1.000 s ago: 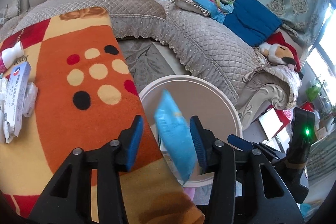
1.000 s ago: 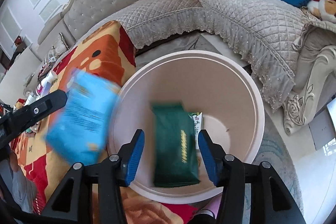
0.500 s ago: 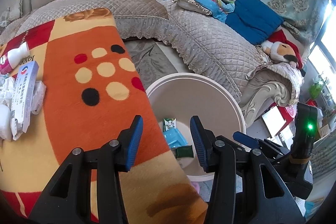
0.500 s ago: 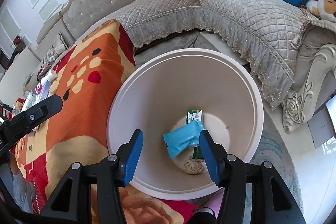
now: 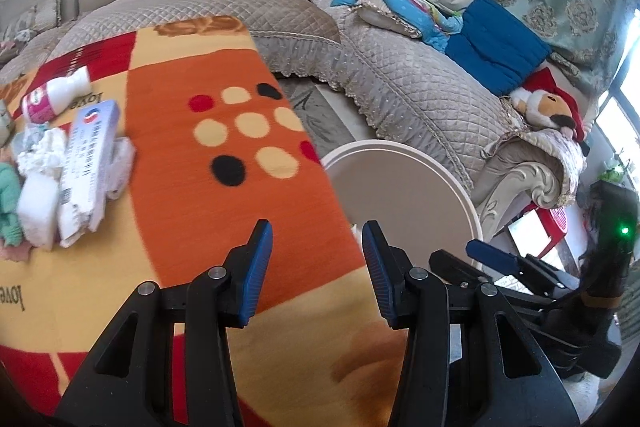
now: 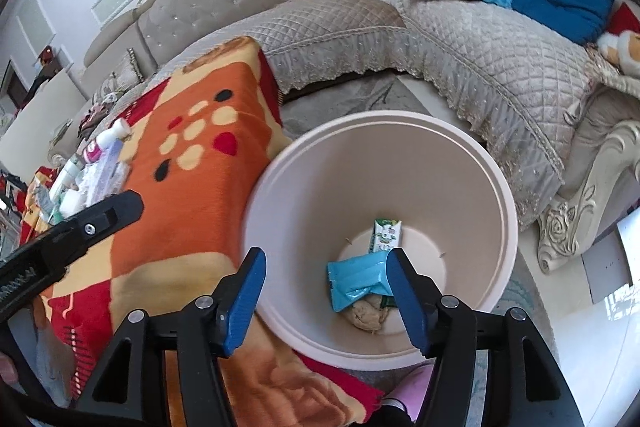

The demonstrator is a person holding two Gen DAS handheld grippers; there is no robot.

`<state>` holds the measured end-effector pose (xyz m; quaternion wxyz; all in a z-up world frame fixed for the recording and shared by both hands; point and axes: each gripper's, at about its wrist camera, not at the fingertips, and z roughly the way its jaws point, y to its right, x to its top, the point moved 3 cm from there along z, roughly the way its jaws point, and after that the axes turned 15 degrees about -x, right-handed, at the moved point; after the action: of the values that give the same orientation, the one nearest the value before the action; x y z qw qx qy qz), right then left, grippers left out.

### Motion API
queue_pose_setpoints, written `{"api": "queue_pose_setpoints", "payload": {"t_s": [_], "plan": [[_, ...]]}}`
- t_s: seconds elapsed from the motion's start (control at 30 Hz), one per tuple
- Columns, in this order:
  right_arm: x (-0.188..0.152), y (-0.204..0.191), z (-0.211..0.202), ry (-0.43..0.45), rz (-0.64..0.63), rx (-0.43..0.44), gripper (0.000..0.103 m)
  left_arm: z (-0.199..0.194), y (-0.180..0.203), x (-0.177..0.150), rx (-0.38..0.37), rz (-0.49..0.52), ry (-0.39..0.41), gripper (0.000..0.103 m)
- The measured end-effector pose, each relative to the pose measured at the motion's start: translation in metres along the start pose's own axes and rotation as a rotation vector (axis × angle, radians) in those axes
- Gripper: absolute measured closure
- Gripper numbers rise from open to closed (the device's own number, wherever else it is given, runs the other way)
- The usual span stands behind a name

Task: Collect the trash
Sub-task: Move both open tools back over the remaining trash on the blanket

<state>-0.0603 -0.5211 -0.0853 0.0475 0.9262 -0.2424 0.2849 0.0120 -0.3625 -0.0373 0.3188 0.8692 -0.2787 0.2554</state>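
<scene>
Inside the white bin (image 6: 472, 187), at its bottom, lie a blue wrapper (image 6: 356, 277) and a green packet (image 6: 383, 235). Above the bin, the right tool (image 6: 325, 281) is opening, empty. Beside the bin, the left tool (image 5: 317, 259) gapes empty over the blanket-covered bench (image 5: 168, 155).

"love" on orange blanket (image 5: 168, 211)

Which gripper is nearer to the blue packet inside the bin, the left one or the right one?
Right. The right gripper, jaws opening and empty, hangs over the bin above the blue packet. The left gripper is over the blanket, beside the bin.
</scene>
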Motion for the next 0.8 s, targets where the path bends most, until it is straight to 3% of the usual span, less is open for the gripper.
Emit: {"api": "queue_pose_setpoints", "payload": {"t_s": [0.8], "plan": [[0.003,-0.137,-0.029,0.043,-0.190,0.134,0.040,-0.090,-0.098,-0.029,0.135,-0.125,0.083,0.058]]}}
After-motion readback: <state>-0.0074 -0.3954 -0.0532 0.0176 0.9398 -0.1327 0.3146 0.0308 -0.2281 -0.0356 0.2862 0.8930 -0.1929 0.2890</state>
